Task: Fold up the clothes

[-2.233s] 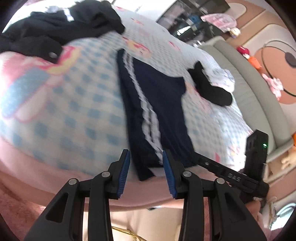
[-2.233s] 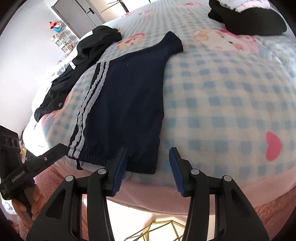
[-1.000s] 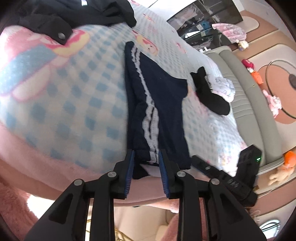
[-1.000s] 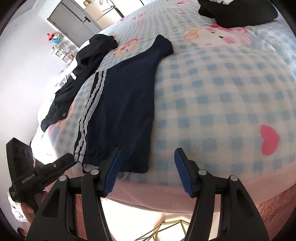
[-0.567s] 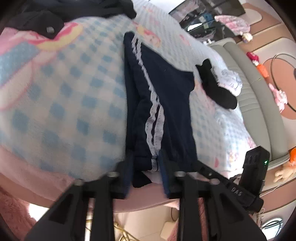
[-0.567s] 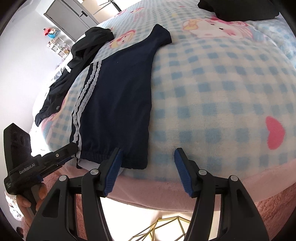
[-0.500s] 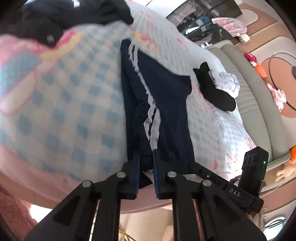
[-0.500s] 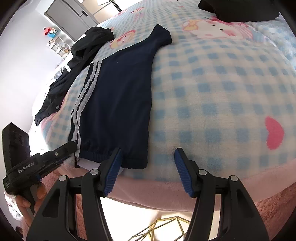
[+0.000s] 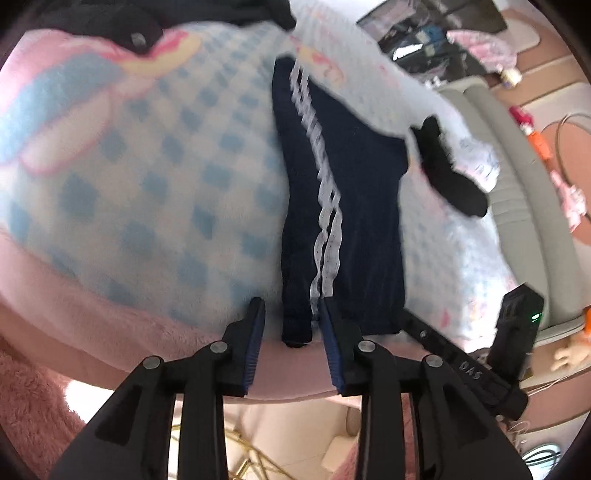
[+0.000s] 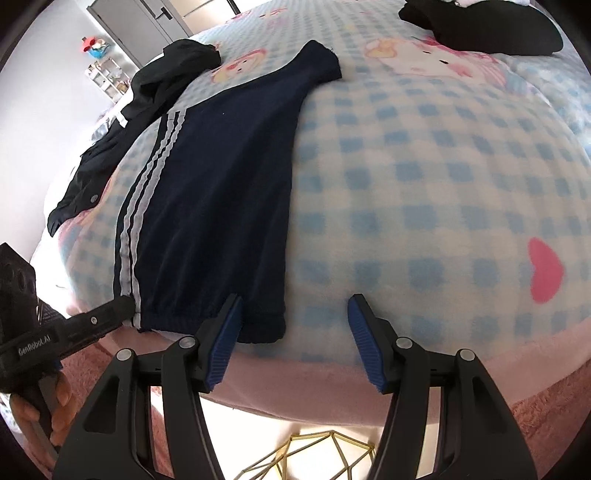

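Lying lengthwise on the bed's pale blue-and-white checked fleece blanket (image 10: pixel 424 177), the navy blue track trousers with white side stripes (image 10: pixel 221 177) run from the near edge of the bed toward the far side, their elastic waistband hanging just over the pink border at the near edge. The left gripper (image 9: pixel 291 343) straddles the striped left corner of that waistband; its jaws are opening, with the cloth between the blue pads but, as far as the blurred left wrist view shows, no longer pinched. The right gripper (image 10: pixel 295 339) sits at the trousers' right corner with its jaws standing wide: the left pad lies against the hem of the waistband while the right pad is over bare blanket, so nothing is gripped. In the right wrist view the left gripper's black finger reaches the striped corner from the left, and a person's hand (image 10: pixel 40 413) grasps its handle at the lower left. A crumpled black jacket (image 10: pixel 147 92) lies on the far left of the bed, just beyond the trousers' stripes. A black garment (image 10: pixel 491 22) rests on the far right, well apart from the trousers. A pink heart print (image 10: pixel 545 271) marks the blanket at the near right.
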{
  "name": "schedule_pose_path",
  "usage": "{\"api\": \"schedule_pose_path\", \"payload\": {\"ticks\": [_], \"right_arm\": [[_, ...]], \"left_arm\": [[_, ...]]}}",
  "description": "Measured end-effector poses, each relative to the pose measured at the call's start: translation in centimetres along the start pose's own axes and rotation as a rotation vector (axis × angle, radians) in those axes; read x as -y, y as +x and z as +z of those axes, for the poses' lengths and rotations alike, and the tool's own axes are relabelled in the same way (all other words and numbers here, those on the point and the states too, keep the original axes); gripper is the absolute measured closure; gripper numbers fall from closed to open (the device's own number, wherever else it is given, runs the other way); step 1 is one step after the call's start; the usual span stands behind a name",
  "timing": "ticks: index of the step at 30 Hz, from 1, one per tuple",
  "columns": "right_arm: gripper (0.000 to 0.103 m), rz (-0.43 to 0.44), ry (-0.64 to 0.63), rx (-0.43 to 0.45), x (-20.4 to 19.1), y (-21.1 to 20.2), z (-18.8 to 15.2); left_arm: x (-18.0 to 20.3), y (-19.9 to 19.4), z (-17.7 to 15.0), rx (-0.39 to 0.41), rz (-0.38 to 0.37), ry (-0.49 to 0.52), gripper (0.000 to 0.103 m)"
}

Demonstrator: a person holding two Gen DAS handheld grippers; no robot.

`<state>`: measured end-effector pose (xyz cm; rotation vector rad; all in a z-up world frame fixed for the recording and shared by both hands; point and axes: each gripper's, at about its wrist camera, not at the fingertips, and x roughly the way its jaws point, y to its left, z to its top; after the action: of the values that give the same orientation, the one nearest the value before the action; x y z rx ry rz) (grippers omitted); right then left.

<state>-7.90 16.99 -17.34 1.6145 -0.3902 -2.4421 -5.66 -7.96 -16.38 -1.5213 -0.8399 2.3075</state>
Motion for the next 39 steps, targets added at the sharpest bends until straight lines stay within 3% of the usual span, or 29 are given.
{"api": "schedule_pose_path", "payload": {"ticks": [3,8,11,16,20,24,26,31,35,39], "right_arm": [[0.043,0.016,-0.006,0.037,0.0,-1.5,0.4],[0.043,0.057,-0.047,0.111,-1.5,-2.6,2.4],[0.043,0.041,-0.109,0.101,-3.3,-1.1,4.0],[0.043,-0.035,-0.171,0.066,-4.2,2.2,4.9],[0.043,-0.072,-0.206,0.037,-3.3,3.2,4.3],[0.043,-0.075,-0.157,0.046,-1.3,2.3,3.9],[0.043,-0.058,-0.122,0.061,-0.6,1.4,4.0],[0.043,-0.029,-0.139,0.107,-2.0,0.4,5.9],[0.043,-0.044,-0.193,0.082,-4.2,2.3,7.4],[0.043,-0.060,-0.204,0.041,-3.5,3.9,6.4]], "left_arm": [[0.8,-2.4,0.6,0.114,0.049,0.062,0.070],[2.5,-2.5,2.5,0.179,-0.003,0.167,0.072],[4.3,0.1,3.3,0.136,0.014,0.251,0.072],[4.8,3.5,3.4,0.074,0.142,0.319,0.072],[3.7,3.3,3.0,0.058,0.190,0.326,0.072],[2.9,2.5,3.2,0.048,0.219,0.343,0.071],[2.9,1.5,3.9,0.075,0.154,0.313,0.071],[4.6,1.9,6.0,0.137,0.125,0.341,0.071],[5.7,4.5,7.1,0.094,0.113,0.358,0.071],[4.4,6.0,6.5,0.035,0.270,0.400,0.070]]}}
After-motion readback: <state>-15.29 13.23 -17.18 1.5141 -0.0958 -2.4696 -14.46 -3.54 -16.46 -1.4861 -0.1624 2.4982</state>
